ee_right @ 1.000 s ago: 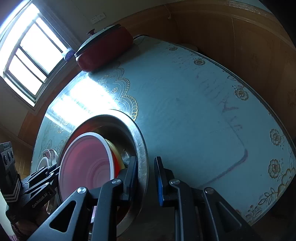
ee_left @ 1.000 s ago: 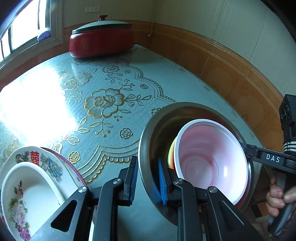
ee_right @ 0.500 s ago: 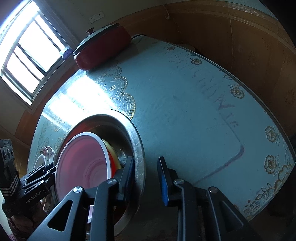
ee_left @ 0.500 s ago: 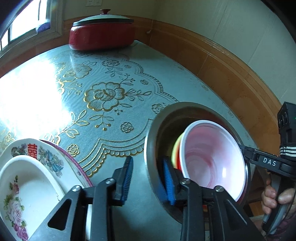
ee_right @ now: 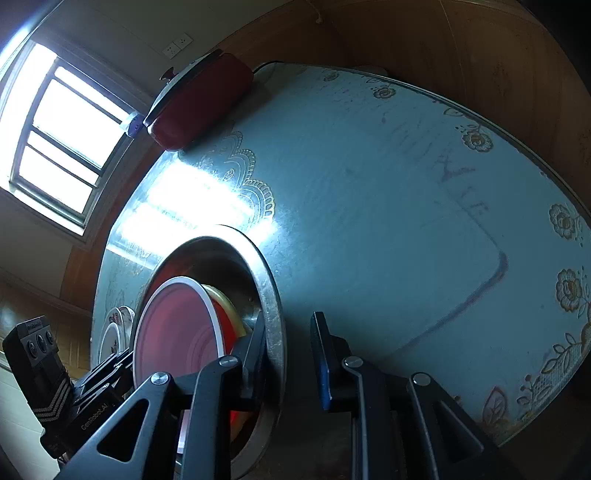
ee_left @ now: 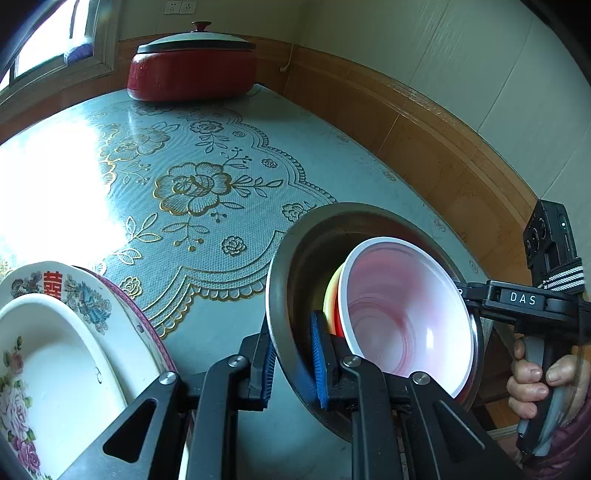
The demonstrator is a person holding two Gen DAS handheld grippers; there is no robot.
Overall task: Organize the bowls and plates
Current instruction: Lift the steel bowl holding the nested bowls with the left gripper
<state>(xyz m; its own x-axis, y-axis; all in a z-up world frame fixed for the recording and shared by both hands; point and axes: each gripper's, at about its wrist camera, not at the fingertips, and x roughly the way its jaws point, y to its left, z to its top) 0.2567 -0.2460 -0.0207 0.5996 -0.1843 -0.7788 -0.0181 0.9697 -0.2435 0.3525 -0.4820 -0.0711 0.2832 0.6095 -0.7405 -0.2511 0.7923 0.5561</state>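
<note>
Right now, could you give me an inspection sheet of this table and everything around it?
Surface: teal tablecloth with gold flowers, sun glare at left.
Job's things: steel basin holding a red bowl with white inside, nested in a yellow bowl; stacked flowered plates beside it.
Clutter: red lidded pot at the far edge.
Grippers: both closing across the basin's rim; left gripper pinches it, right gripper shows a gap.
Cables: thin cord on the wall behind the pot.
Surroundings: window, wall socket, wood panelling.

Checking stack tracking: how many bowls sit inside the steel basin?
3, nested in the steel basin: white bowl in front, red bowl behind it, yellow bowl rearmost. More may hide underneath.
</note>
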